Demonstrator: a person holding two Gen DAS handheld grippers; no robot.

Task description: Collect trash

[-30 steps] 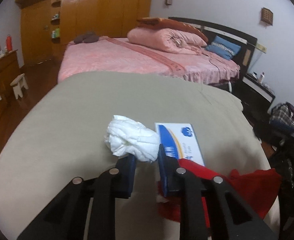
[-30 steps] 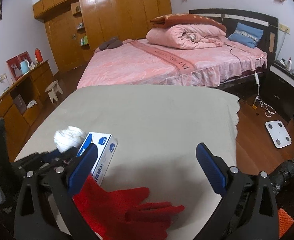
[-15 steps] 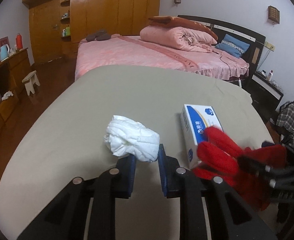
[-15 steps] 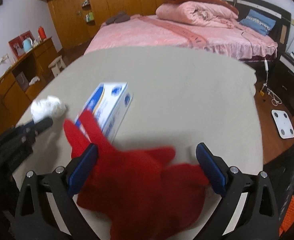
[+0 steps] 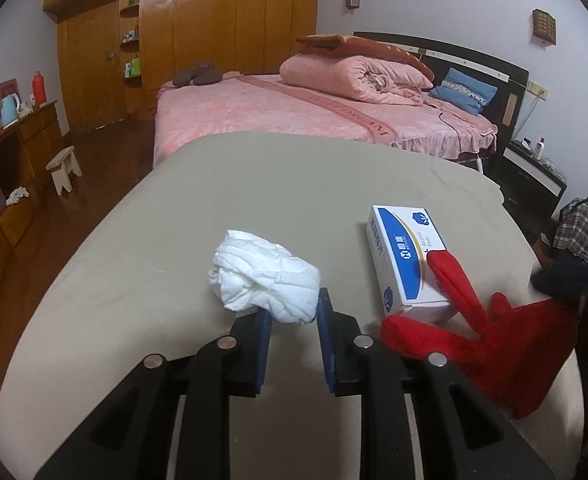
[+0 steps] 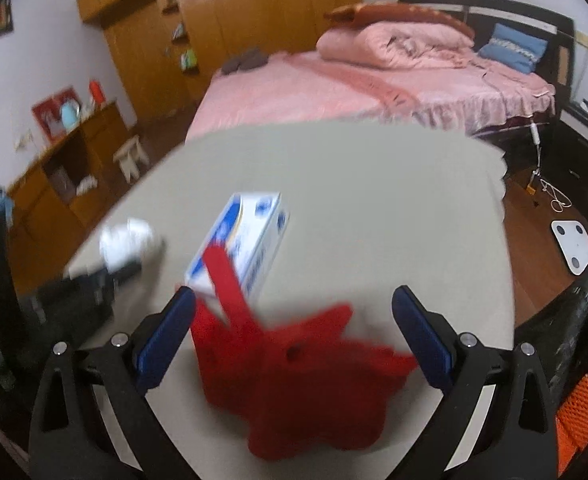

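My left gripper (image 5: 292,309) is shut on a crumpled white tissue wad (image 5: 264,277), held over the beige table (image 5: 254,184). A blue and white cotton pad box (image 5: 407,261) lies to the right of it, with a red glove (image 5: 489,340) draped against its near end. In the right wrist view my right gripper (image 6: 294,324) is wide open and empty, its fingers on either side of the red glove (image 6: 294,376), just before the box (image 6: 242,248). The tissue wad (image 6: 126,238) and left gripper show blurred at the left.
A pink bed (image 5: 313,116) stands beyond the table. Wooden wardrobes (image 5: 198,36) line the back wall, a low cabinet (image 5: 10,168) and small stool (image 5: 65,166) are at the left. A white scale (image 6: 573,246) lies on the floor at the right.
The left gripper has kept hold of the tissue and lifted back a little. The right gripper has swung left and down over the red glove, which shifted against the box.
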